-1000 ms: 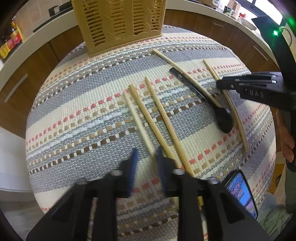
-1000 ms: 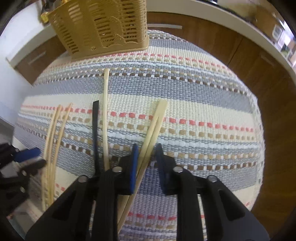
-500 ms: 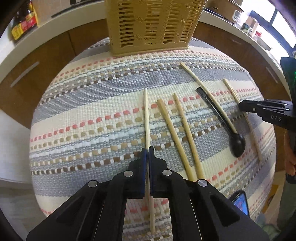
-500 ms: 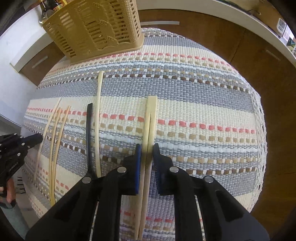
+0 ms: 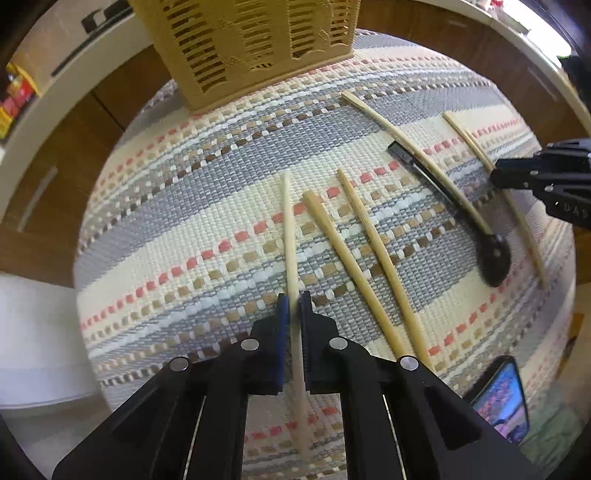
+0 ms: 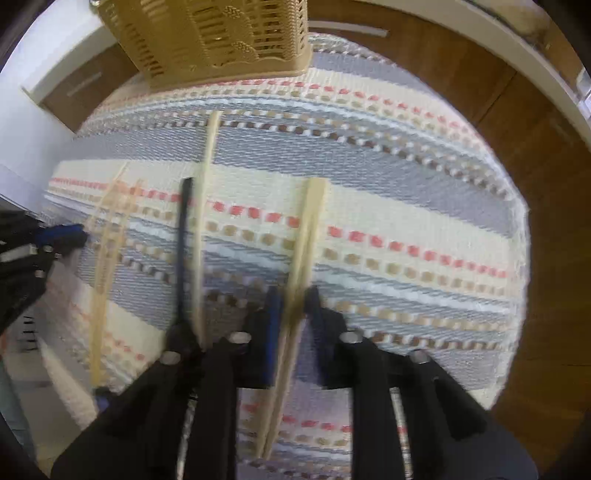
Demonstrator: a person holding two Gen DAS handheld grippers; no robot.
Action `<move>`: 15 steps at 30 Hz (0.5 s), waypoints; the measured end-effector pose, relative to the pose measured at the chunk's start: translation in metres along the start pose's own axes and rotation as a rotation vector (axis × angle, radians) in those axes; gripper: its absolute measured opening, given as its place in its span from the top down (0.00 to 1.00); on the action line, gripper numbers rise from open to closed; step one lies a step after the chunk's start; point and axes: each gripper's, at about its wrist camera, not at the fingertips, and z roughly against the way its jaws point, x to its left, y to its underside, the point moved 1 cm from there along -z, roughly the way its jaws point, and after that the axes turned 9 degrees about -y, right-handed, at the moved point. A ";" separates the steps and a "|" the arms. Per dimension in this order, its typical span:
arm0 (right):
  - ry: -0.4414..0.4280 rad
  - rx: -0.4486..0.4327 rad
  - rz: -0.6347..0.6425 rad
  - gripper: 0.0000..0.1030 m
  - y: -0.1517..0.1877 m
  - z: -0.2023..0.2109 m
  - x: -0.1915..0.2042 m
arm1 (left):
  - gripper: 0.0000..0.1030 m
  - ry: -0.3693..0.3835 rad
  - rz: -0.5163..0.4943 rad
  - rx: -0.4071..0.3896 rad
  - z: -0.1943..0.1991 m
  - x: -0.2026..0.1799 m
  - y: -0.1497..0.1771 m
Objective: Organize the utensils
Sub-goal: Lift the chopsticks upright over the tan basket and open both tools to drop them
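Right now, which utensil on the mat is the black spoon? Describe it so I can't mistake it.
Start at the tan slotted basket standing at the far edge of the striped mat. Look down and right, past the two loose chopsticks in the middle. The black spoon lies diagonally there with a pale chopstick along its handle; it is the only dark utensil among pale sticks.

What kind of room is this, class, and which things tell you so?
Probably a home kitchen: a curved white countertop over wooden cabinet doors, chopsticks and a slotted utensil basket on a woven mat.
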 end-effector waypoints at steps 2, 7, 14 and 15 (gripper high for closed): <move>0.000 -0.008 0.002 0.89 0.000 0.001 0.000 | 0.96 -0.038 -0.002 -0.016 0.003 -0.007 0.000; -0.036 -0.070 0.015 0.90 0.003 0.021 -0.005 | 0.96 0.001 0.046 -0.103 0.030 -0.012 0.004; -0.110 -0.316 0.086 0.90 -0.021 0.095 0.009 | 0.96 0.064 0.174 -0.354 0.109 0.018 -0.013; -0.120 -0.349 0.095 0.90 -0.025 0.105 0.011 | 0.96 0.077 0.197 -0.398 0.122 0.024 -0.016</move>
